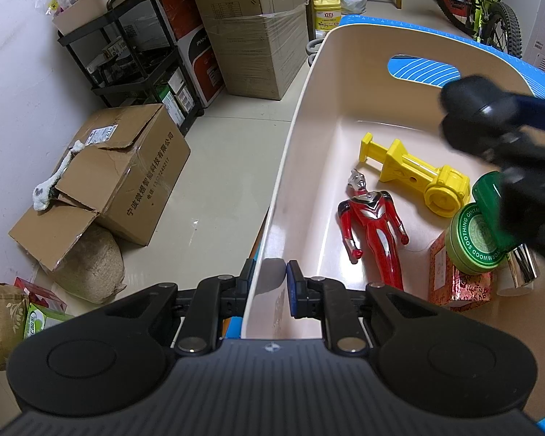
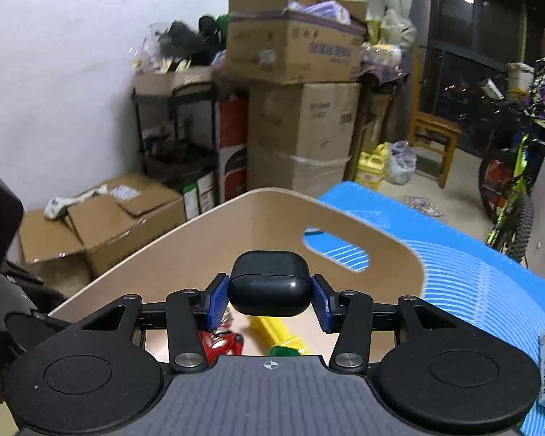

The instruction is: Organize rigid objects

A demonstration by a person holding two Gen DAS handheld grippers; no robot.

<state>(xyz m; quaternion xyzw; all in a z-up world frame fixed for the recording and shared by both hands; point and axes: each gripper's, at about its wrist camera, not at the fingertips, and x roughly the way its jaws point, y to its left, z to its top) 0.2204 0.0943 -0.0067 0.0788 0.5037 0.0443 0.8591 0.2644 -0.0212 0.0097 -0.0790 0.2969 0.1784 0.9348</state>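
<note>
Your left gripper pinches the bin wall, bottom centre. Your right gripper clamps the black case above the bin. Release too high and it could bounce off the yellow toy.

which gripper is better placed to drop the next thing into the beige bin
Right. The right gripper already holds a rounded black case above the beige plastic bin. The left gripper is clamped on the bin's wall, steadying it.
</note>
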